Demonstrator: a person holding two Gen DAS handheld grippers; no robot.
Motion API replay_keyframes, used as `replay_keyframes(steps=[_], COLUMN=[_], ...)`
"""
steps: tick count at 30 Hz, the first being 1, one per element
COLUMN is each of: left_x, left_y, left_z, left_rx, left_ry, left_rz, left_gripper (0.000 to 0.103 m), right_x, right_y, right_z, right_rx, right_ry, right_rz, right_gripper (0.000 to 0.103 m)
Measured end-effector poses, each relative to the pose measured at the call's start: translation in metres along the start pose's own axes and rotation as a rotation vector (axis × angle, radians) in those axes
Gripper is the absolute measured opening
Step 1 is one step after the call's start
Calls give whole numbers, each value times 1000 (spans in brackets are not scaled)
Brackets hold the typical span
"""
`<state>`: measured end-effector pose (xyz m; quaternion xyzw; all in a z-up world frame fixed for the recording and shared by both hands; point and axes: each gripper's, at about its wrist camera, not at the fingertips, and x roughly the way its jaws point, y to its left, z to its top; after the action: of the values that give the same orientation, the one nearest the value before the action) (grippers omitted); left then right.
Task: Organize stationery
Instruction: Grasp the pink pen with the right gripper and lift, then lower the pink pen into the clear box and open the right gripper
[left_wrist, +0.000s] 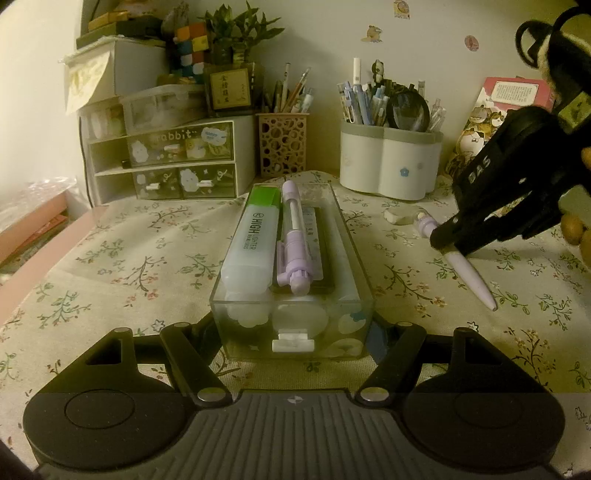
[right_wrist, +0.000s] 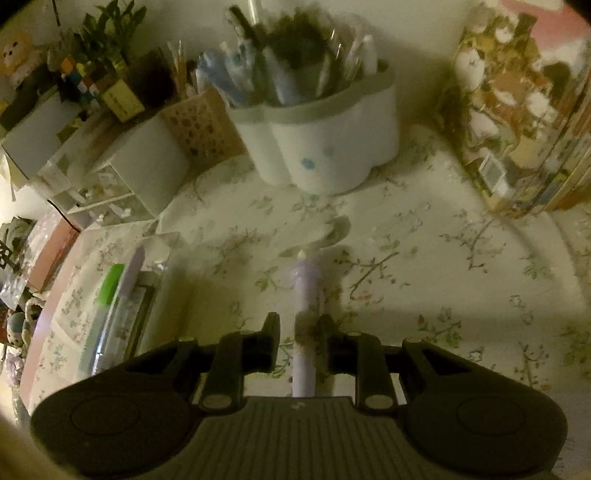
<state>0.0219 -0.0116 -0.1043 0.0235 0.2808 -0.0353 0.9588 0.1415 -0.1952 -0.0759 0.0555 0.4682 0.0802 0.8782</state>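
Clear plastic formed the drawer tray (left_wrist: 354, 295) that stood in the middle of the floral-clothed table (left_wrist: 110, 258), and the left tool (left_wrist: 291, 332) had its two fingers pressed against the tray's near corners, clamped on it. Inside the tray lay a green-capped highlighter (left_wrist: 255, 240), a lilac pen (left_wrist: 293, 236) beside it, and a dark flat item underneath that I could not identify. To the right of the tray, well apart from it, a second lilac pen (right_wrist: 304, 317) lay on the cloth, and the right tool (right_wrist: 297, 343) straddled its barrel with fingers slightly apart, not pressing on it. Just beyond that pen sat a small white eraser (left_wrist: 400, 215). Behind the tray stood a white pen holder (left_wrist: 388, 162), a perforated cup (left_wrist: 282, 144) and a drawer unit (left_wrist: 166, 162).
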Motion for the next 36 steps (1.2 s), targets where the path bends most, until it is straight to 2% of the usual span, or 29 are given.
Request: replay_keyframes(steps=[6,11,21,32,36], left_x=[0,0,0,0,0], left_y=[0,0,0,-1,-1], left_z=[0,0,0,1,0], left_rx=[0,0,0,0,1], left_ry=[0,0,0,-1,-1], left_rz=[0,0,0,0,0], left_gripper=[73,73,73,73,73], right_x=[4,4,-6,-17,-18], right_y=[5,0,-4,13,30], right_z=[-4,-4,-7,-7,-5], right_rx=[-23,44,232,363,355], right_ry=[-13,-13,-8,-25,-15], right_rz=[-17,12,150,287,303], right_gripper=[15,15,15,15,15])
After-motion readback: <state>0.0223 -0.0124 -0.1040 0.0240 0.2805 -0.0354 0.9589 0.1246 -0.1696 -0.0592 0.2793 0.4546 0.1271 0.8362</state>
